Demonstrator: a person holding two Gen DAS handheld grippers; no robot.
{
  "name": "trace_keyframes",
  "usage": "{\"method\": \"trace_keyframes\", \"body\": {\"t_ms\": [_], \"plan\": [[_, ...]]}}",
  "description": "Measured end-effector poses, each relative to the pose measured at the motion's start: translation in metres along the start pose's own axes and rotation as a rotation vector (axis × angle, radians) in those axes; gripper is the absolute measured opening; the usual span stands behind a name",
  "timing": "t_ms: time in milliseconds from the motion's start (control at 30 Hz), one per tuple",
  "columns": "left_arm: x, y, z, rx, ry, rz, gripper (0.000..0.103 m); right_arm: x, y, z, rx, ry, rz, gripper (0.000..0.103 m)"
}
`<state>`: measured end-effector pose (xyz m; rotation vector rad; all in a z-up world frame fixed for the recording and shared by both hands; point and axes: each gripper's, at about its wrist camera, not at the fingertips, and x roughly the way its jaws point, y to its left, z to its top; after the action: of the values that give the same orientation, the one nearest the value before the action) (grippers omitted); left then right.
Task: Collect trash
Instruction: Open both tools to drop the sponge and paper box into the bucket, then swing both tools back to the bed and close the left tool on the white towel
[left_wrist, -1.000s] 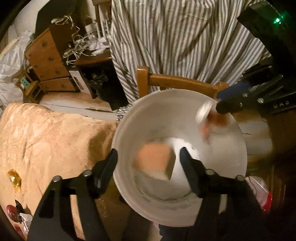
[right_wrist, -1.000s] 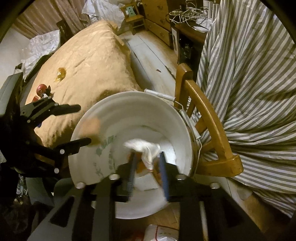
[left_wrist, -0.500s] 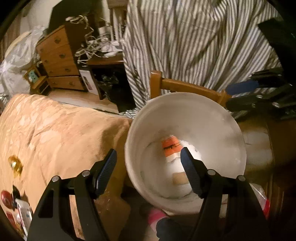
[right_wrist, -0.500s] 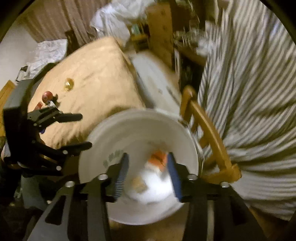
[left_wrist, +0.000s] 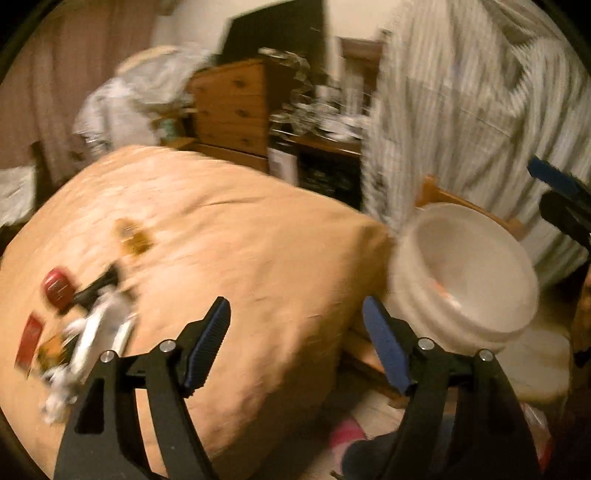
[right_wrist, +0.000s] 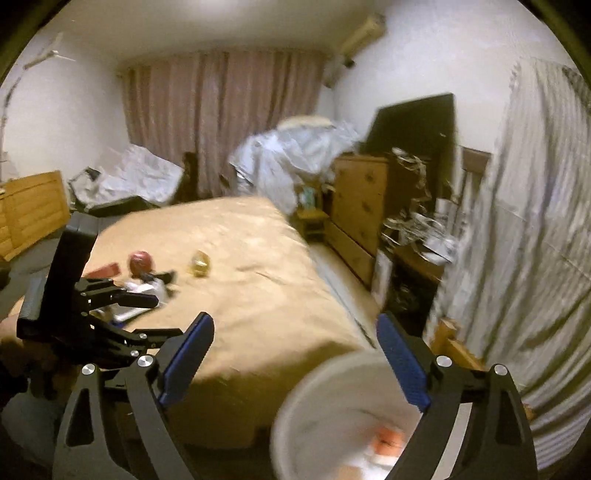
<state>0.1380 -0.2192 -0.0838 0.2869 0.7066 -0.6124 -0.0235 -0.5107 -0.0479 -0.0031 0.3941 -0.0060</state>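
A white bucket stands on the floor at the bed's corner, with orange-and-white trash inside. My left gripper is open and empty over the tan bedspread. My right gripper is open and empty above the bucket. Trash lies on the bed: a red round item, a gold wrapper, red packets and white crumpled pieces. The left gripper shows in the right wrist view near that trash.
A wooden chair draped with striped cloth stands behind the bucket. A wooden dresser and a cluttered low table line the far wall. Curtains hang at the back.
Both grippers have swung away from the bucket toward the bed. The right gripper let its crumpled trash drop into the bucket and opened wide. The views are now motion-blurred.
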Motion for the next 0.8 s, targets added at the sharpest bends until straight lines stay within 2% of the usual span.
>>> {"method": "trace_keyframes", "body": {"t_ms": [67,167,300,400,533,667,800], "plan": [[-0.010,0.026,-0.011,-0.041,-0.016,0.040,0.075,0.015,0.024,0.000,0.004,0.012,0.062,0.091],[-0.026,0.084,-0.036,-0.143,-0.020,0.148,0.076,0.039,0.060,-0.005,0.022,0.054,0.153,0.091],[-0.045,0.171,-0.086,-0.293,0.016,0.302,0.076,0.071,0.112,-0.010,0.012,0.109,0.252,0.091],[-0.055,0.220,-0.123,-0.376,0.050,0.389,0.076,0.100,0.156,-0.019,0.000,0.170,0.349,0.091],[-0.054,0.253,-0.153,-0.426,0.088,0.414,0.076,0.146,0.198,-0.033,0.053,0.276,0.455,0.090],[-0.040,0.269,-0.160,-0.435,0.095,0.382,0.076,0.191,0.236,-0.044,0.120,0.376,0.530,0.084],[-0.019,0.278,-0.159,-0.435,0.102,0.361,0.076,0.221,0.275,-0.047,0.065,0.407,0.580,0.061]]}}
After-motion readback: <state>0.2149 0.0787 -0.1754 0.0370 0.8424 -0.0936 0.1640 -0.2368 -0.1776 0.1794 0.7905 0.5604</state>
